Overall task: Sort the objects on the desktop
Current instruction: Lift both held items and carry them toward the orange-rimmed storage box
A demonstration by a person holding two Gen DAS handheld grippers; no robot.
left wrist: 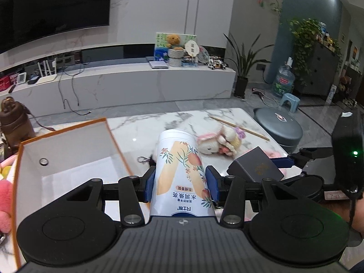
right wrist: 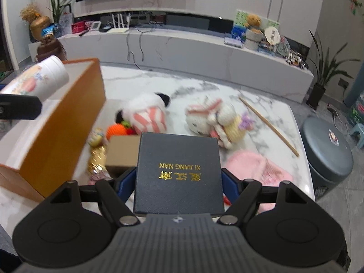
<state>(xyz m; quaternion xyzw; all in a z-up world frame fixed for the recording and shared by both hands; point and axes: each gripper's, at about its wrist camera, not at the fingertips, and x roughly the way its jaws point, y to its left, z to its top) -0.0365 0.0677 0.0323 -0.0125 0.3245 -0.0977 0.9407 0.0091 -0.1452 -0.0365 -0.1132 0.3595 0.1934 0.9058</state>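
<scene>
My left gripper (left wrist: 180,183) is clenched on a white floral tube (left wrist: 179,175), carried just right of the open orange-edged box (left wrist: 68,157), whose white inside looks bare where I can see it. My right gripper (right wrist: 178,179) clasps a dark gift box (right wrist: 178,173) with gold lettering, held above the near middle of the marble bench (right wrist: 141,84). So two items are in hand but neither is yet put away. Left on the bench are a striped plush (right wrist: 147,113), a knitted bunny (right wrist: 213,118), a wooden stick (right wrist: 268,126), a pink cloth (right wrist: 257,168) and small trinkets (right wrist: 97,154) by the box. I judge the sorting barely begun.
</scene>
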